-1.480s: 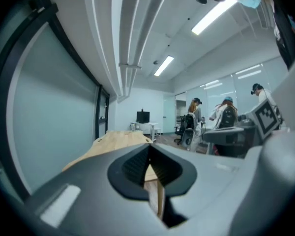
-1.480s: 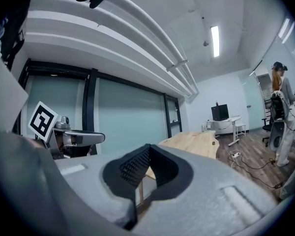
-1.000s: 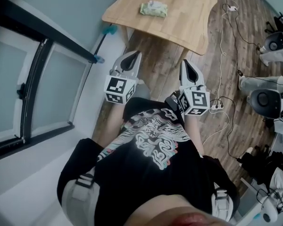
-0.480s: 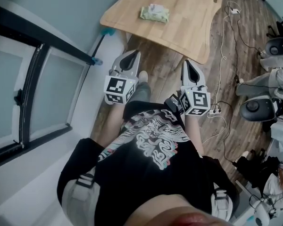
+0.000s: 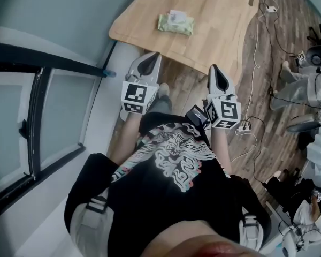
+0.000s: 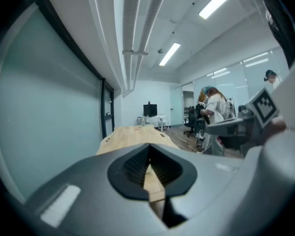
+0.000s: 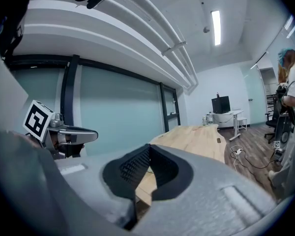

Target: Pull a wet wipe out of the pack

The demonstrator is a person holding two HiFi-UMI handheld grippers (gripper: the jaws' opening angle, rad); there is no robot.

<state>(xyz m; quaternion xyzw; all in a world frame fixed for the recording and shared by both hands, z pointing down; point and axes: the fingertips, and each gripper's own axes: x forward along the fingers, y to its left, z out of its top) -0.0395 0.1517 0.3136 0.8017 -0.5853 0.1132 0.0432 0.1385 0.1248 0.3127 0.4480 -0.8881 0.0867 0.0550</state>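
A person in a black printed T-shirt [image 5: 171, 170] stands short of a light wooden table [image 5: 219, 15] and holds a grey two-jaw gripper in each hand, both pointing towards the tabletop; the left gripper [image 5: 148, 62] and the right gripper [image 5: 214, 73] hang side by side over the brown plank floor [image 5: 176, 84], just short of the table's near edge. Each carries its cube with black-and-white square markers close to the person's body.

The pale green soft pack of wet wipes [image 5: 175, 23] lies flat on the table, near the edge closest to the person, with a white patch on its top; it is well apart from both grippers and nothing touches it.

In the left gripper view the ribbed black pads of the left gripper [image 6: 148, 150] are pressed together at the tip, with nothing between them; the right gripper view shows the same for the right gripper [image 7: 148, 152], its fingers closed tip to tip on nothing. Only the wood of the table [image 7: 199, 136] shows beyond them.

A frosted glass partition with a dark frame [image 5: 48, 111] runs along the person's left; a white power strip [image 5: 245, 122] with trailing cables lies on the floor to the right; another person in white [image 6: 216, 109] stands farther back in the room.
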